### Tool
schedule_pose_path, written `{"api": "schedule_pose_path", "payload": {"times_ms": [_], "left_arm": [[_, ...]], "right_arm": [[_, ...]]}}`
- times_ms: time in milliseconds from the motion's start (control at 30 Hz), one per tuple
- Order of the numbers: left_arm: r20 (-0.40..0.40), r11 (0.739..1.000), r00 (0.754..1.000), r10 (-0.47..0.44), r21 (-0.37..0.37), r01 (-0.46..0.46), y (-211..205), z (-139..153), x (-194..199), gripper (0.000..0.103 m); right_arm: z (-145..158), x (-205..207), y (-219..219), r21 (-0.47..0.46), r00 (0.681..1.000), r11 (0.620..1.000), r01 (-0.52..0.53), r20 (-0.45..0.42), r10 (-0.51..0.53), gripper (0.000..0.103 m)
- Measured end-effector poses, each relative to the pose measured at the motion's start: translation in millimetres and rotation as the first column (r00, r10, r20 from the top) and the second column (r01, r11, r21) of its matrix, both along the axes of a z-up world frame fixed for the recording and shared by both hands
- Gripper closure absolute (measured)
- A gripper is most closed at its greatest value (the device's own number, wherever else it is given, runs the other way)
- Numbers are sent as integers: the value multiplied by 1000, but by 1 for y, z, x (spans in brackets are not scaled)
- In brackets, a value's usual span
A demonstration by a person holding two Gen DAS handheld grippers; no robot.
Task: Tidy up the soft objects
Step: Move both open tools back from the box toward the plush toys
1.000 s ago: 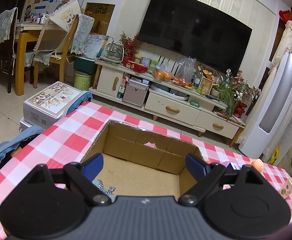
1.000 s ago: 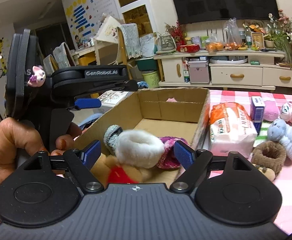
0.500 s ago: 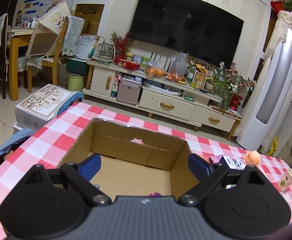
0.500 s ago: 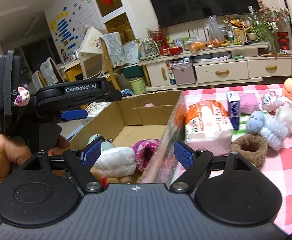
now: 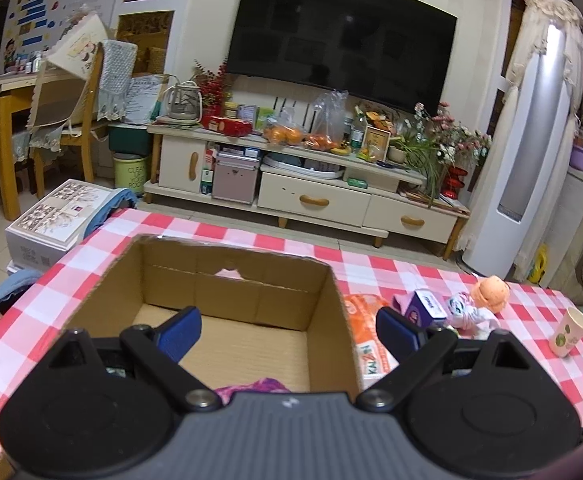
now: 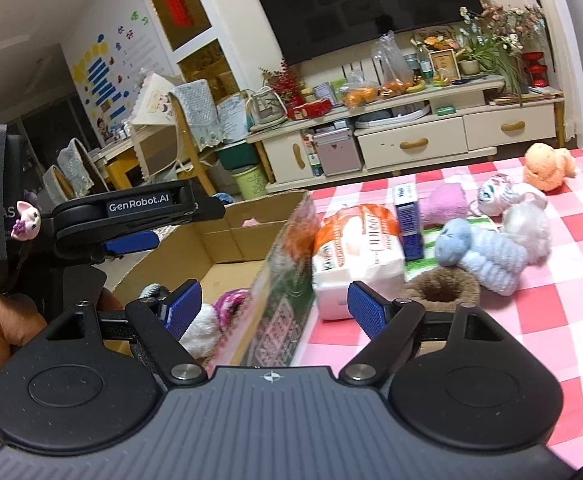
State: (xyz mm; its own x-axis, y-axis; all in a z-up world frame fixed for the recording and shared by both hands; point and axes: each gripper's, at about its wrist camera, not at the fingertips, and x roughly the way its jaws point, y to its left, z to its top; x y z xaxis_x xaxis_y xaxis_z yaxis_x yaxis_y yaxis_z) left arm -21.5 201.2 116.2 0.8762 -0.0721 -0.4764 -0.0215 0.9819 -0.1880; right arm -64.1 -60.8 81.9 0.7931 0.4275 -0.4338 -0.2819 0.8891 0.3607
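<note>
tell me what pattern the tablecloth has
Red, pink and white checks on the tablecloth, clearest in the right wrist view.

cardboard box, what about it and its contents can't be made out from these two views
- Left wrist view: the near end of the cardboard box is hidden by the left gripper body; only a scrap of the purple knit item shows.
- Right wrist view: the right gripper fingers cover parts of the white plush; its shape is unclear.
- Right wrist view: the box's outer print is motion-blurred, unreadable.
</note>
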Motion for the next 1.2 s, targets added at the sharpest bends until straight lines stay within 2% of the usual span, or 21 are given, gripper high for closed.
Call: {"api": "schedule_pose_path", "payload": {"times_ms": [833, 1200], "left_arm": [[-19, 986, 991, -129, 100, 131, -69, -6, 1, 9], [-29, 974, 982, -185, 124, 187, -96, -9, 1, 9]], "right_arm": [[-3, -8, -10, 34, 991, 991, 131, -9, -131, 3], [-8, -9, -24, 52, 973, 971, 231, -17, -231, 3]]}}
